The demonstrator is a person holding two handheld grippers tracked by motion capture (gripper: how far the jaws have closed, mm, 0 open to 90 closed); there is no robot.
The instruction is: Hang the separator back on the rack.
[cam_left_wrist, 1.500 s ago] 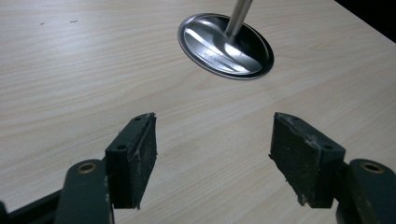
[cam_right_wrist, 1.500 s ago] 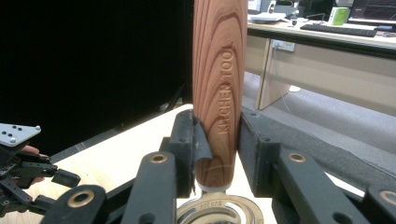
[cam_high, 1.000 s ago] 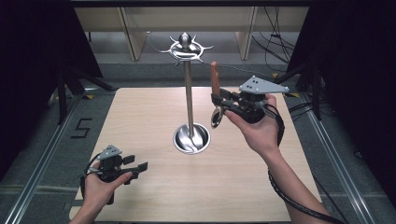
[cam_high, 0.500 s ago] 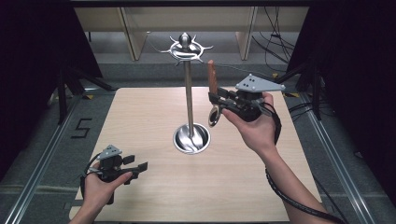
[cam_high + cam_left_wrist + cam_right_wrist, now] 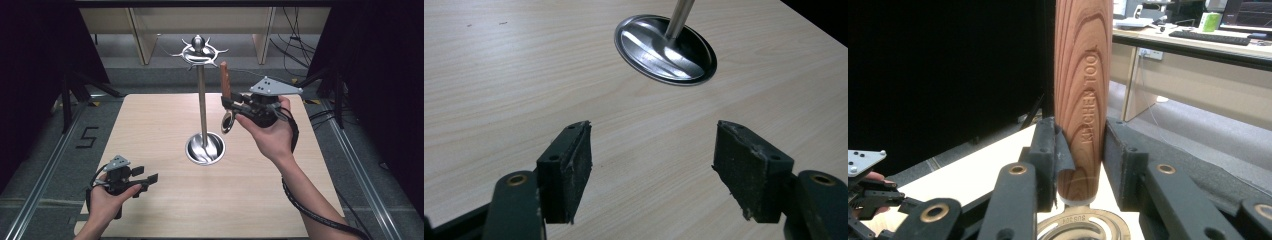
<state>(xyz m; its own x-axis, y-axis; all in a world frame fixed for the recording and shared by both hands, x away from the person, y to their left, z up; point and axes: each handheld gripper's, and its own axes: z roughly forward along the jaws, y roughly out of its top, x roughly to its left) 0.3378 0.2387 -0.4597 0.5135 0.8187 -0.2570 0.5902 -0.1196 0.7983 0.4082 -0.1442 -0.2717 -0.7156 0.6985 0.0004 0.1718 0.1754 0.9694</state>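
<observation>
The right hand-held gripper (image 5: pixel 231 106) clamps the wooden-handled utensil (image 5: pixel 225 81) upright at upper centre beside the hook stand (image 5: pixel 202 105), likely for hanging, while the left hand-held gripper (image 5: pixel 145 179) idles wide open at lower left above the worktop (image 5: pixel 165 215).

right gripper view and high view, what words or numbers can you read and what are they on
"KITCHEN TOO", cut off at the upper end: engraved along the wooden handle held in the right gripper.
Stamp on the metal part below the handle: too small to read surely.
"5": marked on the floor left of the table.
</observation>
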